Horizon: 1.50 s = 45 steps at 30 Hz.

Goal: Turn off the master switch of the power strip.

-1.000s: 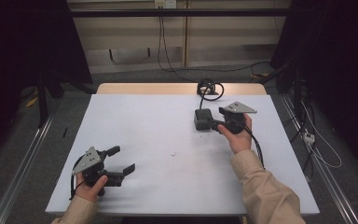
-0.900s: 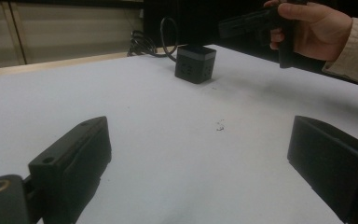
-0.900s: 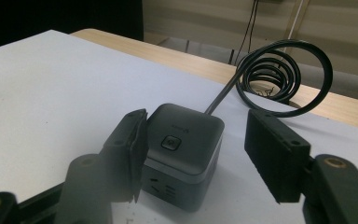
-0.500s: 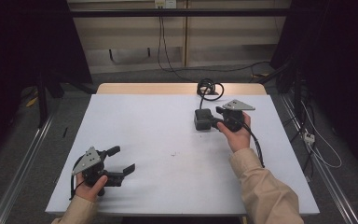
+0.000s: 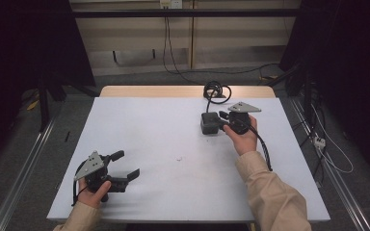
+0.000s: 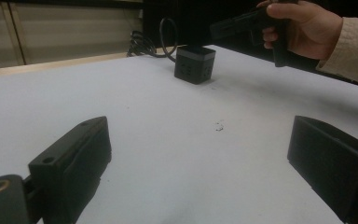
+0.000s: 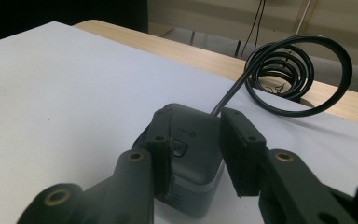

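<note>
We see a dark grey cube (image 5: 210, 122) with a black coiled cable (image 5: 217, 91) on the white table (image 5: 173, 130). Our grippers are black, our sleeves (image 5: 274, 192) beige.

Soft overhead light falls evenly on the white tabletop (image 5: 183, 144), which is the brightest area in all three views, while the room at both sides of the high view sinks into near black. Shadows are faint and diffuse, with no hard glare. In the left gripper view the near jaws look soft and slightly blurred; the dark cube (image 6: 195, 64) farther off is grainy.
</note>
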{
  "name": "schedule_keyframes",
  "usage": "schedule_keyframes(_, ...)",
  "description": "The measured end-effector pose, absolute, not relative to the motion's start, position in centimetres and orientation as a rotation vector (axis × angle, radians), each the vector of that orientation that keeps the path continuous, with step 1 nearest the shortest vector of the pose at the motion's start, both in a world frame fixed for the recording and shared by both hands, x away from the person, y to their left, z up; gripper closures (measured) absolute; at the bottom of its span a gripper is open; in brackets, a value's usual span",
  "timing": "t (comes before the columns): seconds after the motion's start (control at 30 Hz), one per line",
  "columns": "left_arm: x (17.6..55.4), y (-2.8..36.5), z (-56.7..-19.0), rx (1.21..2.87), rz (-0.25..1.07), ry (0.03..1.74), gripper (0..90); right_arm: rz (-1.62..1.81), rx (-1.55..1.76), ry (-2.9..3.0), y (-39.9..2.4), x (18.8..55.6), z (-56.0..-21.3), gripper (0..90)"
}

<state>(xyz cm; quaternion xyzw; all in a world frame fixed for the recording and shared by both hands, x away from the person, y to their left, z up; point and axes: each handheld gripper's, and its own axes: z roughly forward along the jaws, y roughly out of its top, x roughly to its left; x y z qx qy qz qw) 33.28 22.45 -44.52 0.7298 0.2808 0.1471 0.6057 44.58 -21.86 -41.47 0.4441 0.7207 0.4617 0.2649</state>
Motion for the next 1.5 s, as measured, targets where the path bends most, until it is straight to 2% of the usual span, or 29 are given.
schedule_keyframes(0.93, 33.3, 22.3, -44.6, 1.690, 0.329, 0.654, 5.8, 1.275, 1.228, 2.006, -21.1, 45.7, -41.9, 88.5)
schedule_keyframes(1.5, 33.4, 22.3, -44.6, 1.694, 0.329, 0.650, 5.8, 1.278, 1.226, 2.017, -21.1, 46.1, -42.4, 90.0)
